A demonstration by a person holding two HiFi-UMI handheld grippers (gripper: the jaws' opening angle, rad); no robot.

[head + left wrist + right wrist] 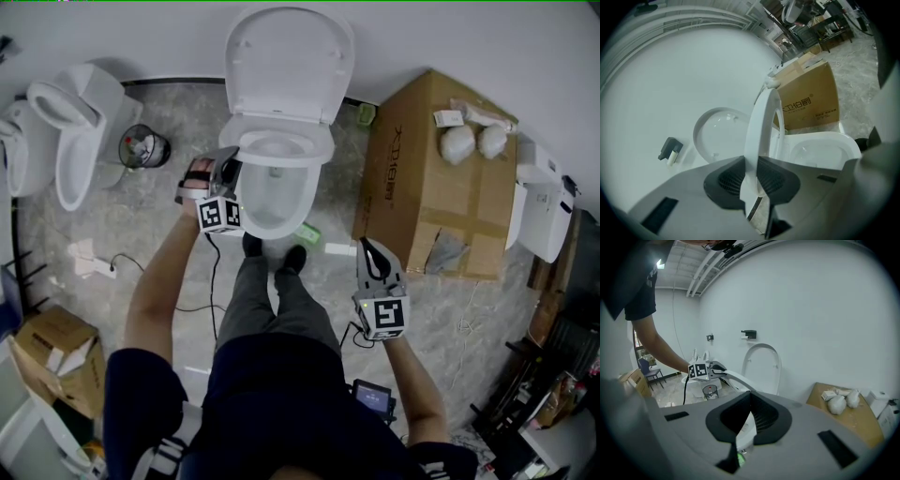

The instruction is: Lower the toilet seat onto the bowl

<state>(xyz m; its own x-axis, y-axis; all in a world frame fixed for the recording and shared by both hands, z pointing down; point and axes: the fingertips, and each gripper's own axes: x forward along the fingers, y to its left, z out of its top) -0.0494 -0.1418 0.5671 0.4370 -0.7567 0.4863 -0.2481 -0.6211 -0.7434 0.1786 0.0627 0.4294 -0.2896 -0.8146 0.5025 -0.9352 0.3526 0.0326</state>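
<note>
Only the left gripper view shows the left tongs (750, 165) clenched on the white toilet seat (759, 117), which is seen edge-on and tilted up over the bowl (851, 146). The right tongs (750, 403) are closed on nothing and held apart from the toilet. From above, a cardboard box (431, 169) stands right of the toilet and a bin (143, 147) left, with the lid (289, 56) upright against the wall.

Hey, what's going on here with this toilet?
A person stands holding a tool in each hand. The left tool is clamped on the rim of the seat, which is tilted partway between the upright lid and the bowl, not yet resting on it. The right tool hangs off to the side, shut with nothing in it.
</note>
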